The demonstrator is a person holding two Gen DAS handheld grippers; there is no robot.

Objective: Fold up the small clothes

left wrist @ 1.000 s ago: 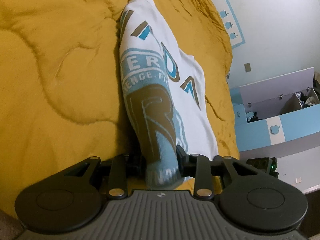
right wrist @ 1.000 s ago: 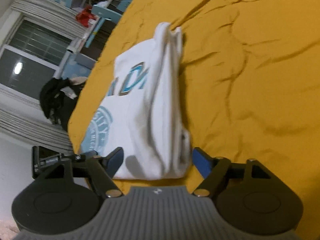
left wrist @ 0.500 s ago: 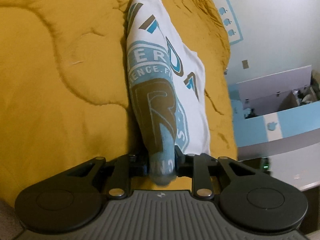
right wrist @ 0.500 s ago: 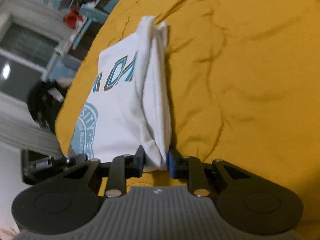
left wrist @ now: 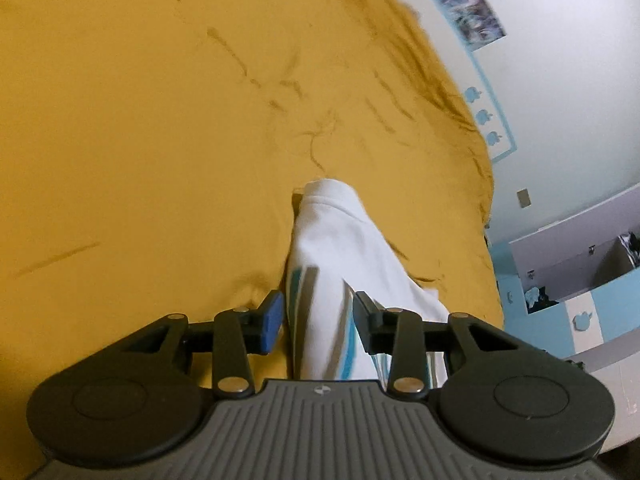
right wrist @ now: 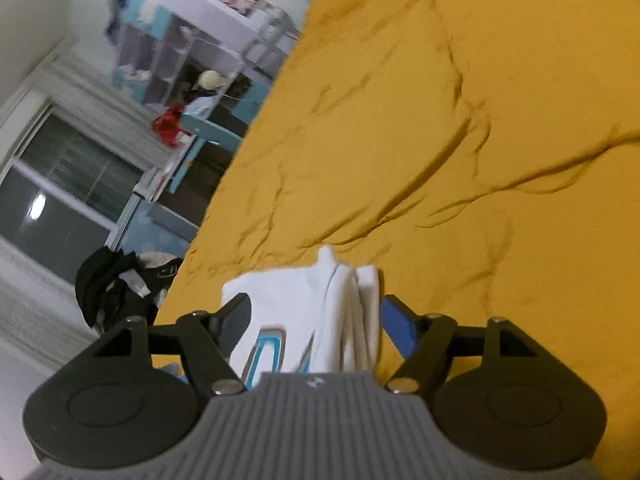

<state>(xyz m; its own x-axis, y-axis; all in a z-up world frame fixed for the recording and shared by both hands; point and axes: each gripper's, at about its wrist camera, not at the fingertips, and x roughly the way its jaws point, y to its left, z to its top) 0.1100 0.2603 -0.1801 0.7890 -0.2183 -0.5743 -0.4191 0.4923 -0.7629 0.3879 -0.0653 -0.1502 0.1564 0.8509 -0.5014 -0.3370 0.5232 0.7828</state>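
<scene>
My left gripper (left wrist: 316, 320) and right gripper (right wrist: 316, 324) are both opening, the folded white T-shirt (left wrist: 340, 256) loose between their fingers on the mustard bedspread (left wrist: 160, 140). It's soft, light and floppy; I'd pinch its layered edge.

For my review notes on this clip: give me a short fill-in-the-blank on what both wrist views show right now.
1. The folded shirt is mostly ____ with teal and tan print.
2. It lies on a ____-coloured bedspread.
3. The left tongs are opening, with the ____ between the jaws.
4. One pad of the right tongs is coloured ____.

Missing words: white; mustard-yellow; shirt; blue
</scene>
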